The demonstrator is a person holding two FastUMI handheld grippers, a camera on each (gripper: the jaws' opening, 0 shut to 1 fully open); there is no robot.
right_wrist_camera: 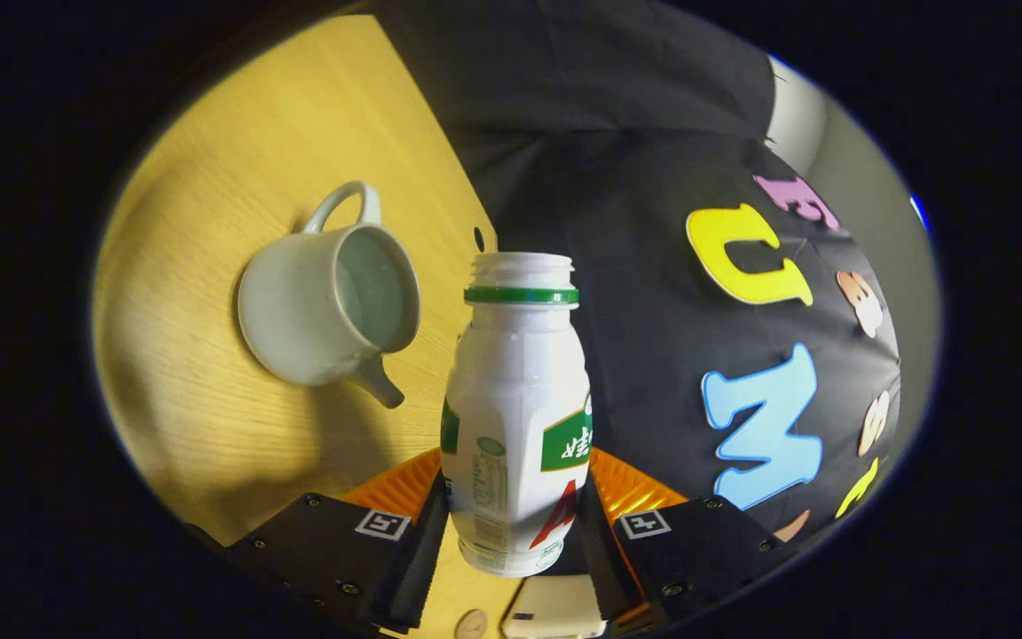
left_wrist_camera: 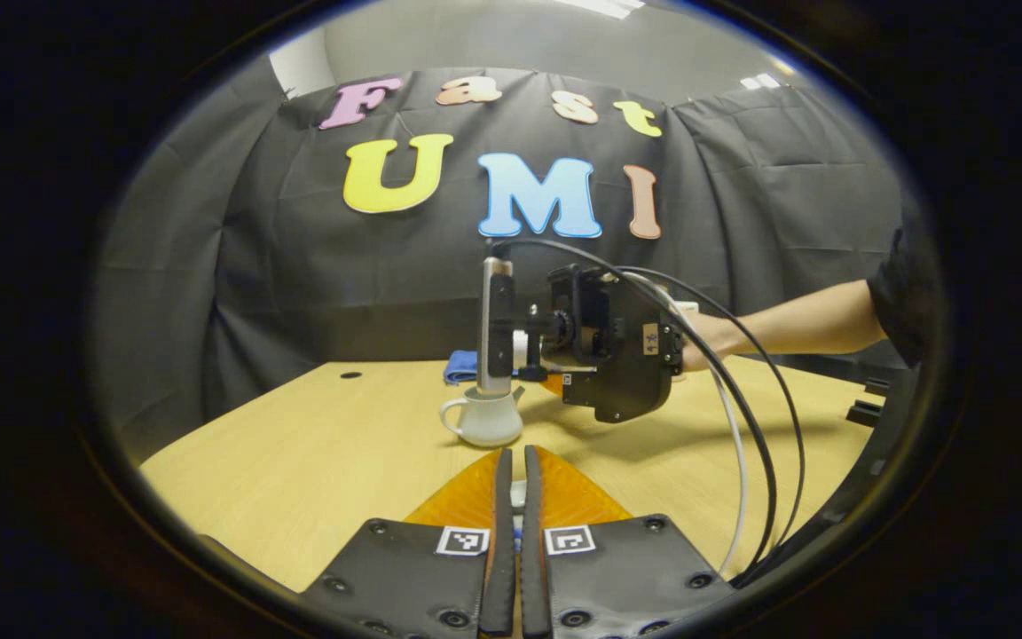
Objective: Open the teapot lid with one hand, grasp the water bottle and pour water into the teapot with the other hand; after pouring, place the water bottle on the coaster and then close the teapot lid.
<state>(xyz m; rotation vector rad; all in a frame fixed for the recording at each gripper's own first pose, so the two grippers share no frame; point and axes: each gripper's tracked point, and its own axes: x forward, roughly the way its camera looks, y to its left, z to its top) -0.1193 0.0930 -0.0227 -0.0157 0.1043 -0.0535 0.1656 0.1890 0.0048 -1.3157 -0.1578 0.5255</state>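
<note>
- right gripper (right_wrist_camera: 515, 524) grips the bottle (right_wrist_camera: 518, 417) low on its body, a finger pressing each side; cap off, mouth aimed along the fingers.
- in the left gripper view the right gripper (left_wrist_camera: 498, 337) is held sideways over the teapot (left_wrist_camera: 484, 415), bottle (left_wrist_camera: 495, 324) standing above it.
- teapot (right_wrist_camera: 325, 306) sits on the table (right_wrist_camera: 209, 399), lid off, water inside, spout toward the bottle.
- left gripper (left_wrist_camera: 514, 479) is clenched near the table (left_wrist_camera: 298, 461); something small and pale sits between the fingers, what it is i cannot tell.
- blue cloth (left_wrist_camera: 462, 366) lies behind the teapot.

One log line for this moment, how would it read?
right claw: holds uncapped water bottle | teapot: open | left claw: shut, likely on lid
</note>
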